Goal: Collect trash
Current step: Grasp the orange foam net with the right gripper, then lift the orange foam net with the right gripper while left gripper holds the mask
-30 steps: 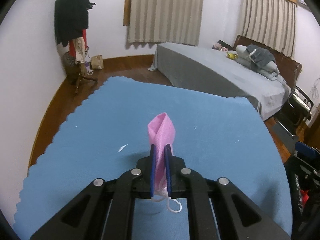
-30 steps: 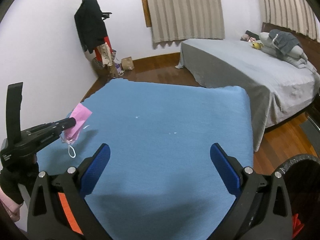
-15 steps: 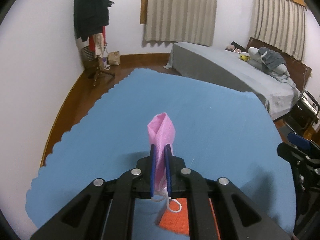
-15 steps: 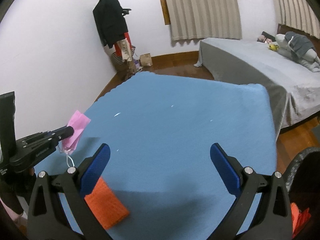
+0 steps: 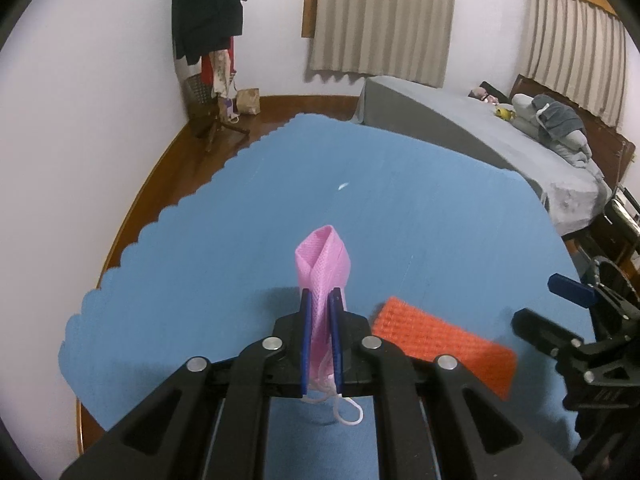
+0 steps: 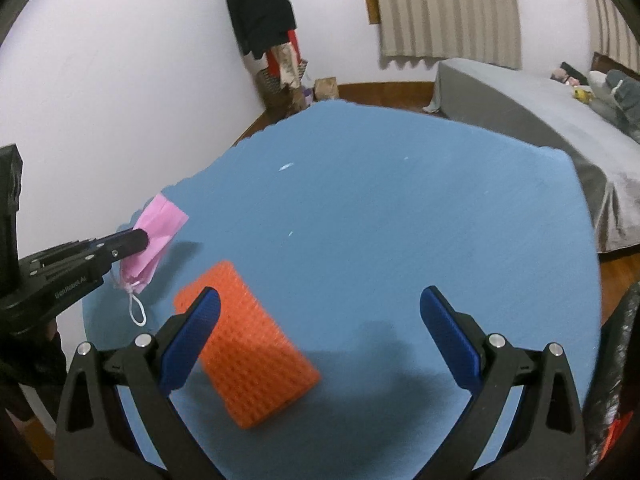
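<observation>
My left gripper (image 5: 320,300) is shut on a folded pink face mask (image 5: 322,264) and holds it above the blue mat (image 5: 400,208); its white ear loop hangs below. The right wrist view shows the same mask (image 6: 156,236) in the left gripper (image 6: 142,238) at far left. An orange textured sponge-like block (image 6: 248,344) lies on the mat (image 6: 400,220), just ahead of my open, empty right gripper (image 6: 320,320), nearest its left finger. The block also shows in the left wrist view (image 5: 444,344), right of the mask. The right gripper (image 5: 568,312) shows at that view's right edge.
A small white scrap (image 6: 285,167) lies farther out on the mat. A grey bed (image 5: 480,136) stands beyond the mat on the right. A coat rack with clothes (image 5: 212,40) stands in the far corner. A black bag (image 6: 616,380) is at the right edge.
Both grippers have pulled back and tilted down over the mat. The orange block has come into view under them. The left gripper still holds the mask; the right stays open.
</observation>
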`<state>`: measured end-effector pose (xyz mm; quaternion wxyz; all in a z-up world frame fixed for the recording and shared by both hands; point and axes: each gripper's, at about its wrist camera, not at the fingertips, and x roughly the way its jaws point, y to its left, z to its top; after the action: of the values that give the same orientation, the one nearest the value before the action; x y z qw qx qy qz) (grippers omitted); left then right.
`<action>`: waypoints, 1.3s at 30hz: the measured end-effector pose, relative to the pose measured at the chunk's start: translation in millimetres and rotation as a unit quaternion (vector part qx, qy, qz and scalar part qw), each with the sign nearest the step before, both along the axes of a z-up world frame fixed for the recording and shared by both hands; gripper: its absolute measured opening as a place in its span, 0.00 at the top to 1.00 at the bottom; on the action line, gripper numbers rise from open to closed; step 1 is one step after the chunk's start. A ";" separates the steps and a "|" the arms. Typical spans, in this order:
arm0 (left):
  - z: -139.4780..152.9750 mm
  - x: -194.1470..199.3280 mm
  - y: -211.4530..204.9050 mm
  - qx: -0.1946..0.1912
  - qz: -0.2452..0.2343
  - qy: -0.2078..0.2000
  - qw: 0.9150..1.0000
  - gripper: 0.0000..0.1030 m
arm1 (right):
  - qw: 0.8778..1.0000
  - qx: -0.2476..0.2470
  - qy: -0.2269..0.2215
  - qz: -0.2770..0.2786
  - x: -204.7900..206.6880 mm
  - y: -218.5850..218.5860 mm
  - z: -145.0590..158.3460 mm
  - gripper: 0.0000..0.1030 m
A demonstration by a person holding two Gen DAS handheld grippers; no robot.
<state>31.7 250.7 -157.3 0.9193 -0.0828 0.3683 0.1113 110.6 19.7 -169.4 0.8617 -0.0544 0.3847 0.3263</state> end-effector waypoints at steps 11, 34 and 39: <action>-7.2 -5.8 -1.1 -0.002 0.006 0.005 1.000 0.92 | 0.999 -0.030 0.032 0.026 1.4 17.1 -25.1 0.29; -4.2 12.4 -25.3 -0.006 -0.028 -0.001 1.000 0.92 | 0.998 0.002 0.049 -0.051 21.1 -21.9 -21.4 0.88; -4.7 22.2 -35.5 -0.009 -0.044 -0.001 0.999 0.92 | 0.996 -0.008 0.059 -0.068 26.9 -32.9 -27.5 0.79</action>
<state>54.0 215.2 -162.1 0.9228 -0.0748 0.3718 0.0679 137.5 -13.2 -196.9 0.8573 -0.0162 0.4401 0.2667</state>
